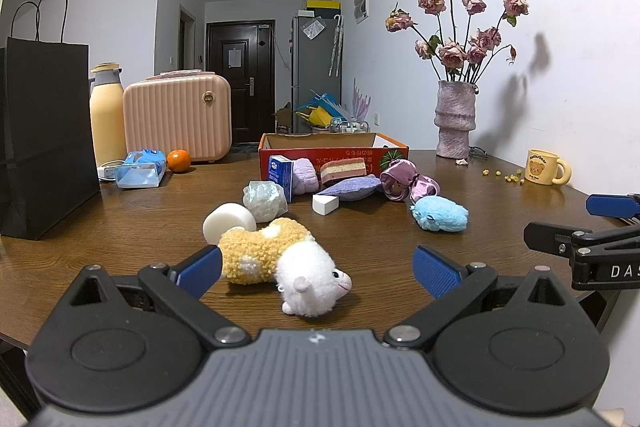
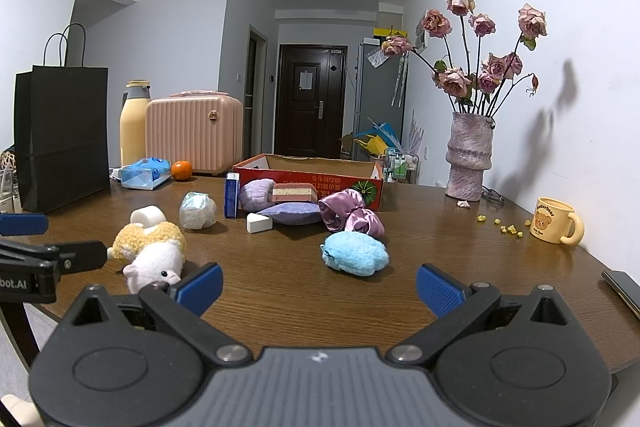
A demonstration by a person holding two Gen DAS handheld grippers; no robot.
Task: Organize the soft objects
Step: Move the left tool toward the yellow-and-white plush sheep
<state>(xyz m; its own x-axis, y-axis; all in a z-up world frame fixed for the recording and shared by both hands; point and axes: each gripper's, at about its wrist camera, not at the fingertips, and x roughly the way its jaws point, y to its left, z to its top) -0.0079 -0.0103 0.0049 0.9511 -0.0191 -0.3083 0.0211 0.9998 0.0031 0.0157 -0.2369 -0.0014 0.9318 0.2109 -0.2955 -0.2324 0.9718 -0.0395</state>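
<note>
A yellow-and-white plush sheep (image 1: 280,261) lies on the wooden table (image 1: 360,239) just ahead of my open left gripper (image 1: 318,273), between its blue fingers (image 1: 200,271). It also shows in the right wrist view (image 2: 150,251). A blue plush (image 2: 355,253) lies just beyond my open, empty right gripper (image 2: 319,287). Behind lie a white sponge roll (image 1: 228,221), a wrapped white ball (image 1: 264,199), a white wedge (image 1: 325,204), a purple pillow (image 1: 352,189), purple satin scrunchies (image 1: 404,181), a cake sponge (image 1: 344,170) and a lilac plush (image 1: 306,177). A red open box (image 1: 332,151) stands behind them.
A black paper bag (image 1: 44,135), yellow flask (image 1: 107,115), pink case (image 1: 178,115), tissue pack (image 1: 140,169) and orange (image 1: 178,160) stand at the back left. A vase of dried roses (image 1: 456,119) and bear mug (image 1: 544,167) stand right. A phone (image 2: 624,289) lies at the right edge.
</note>
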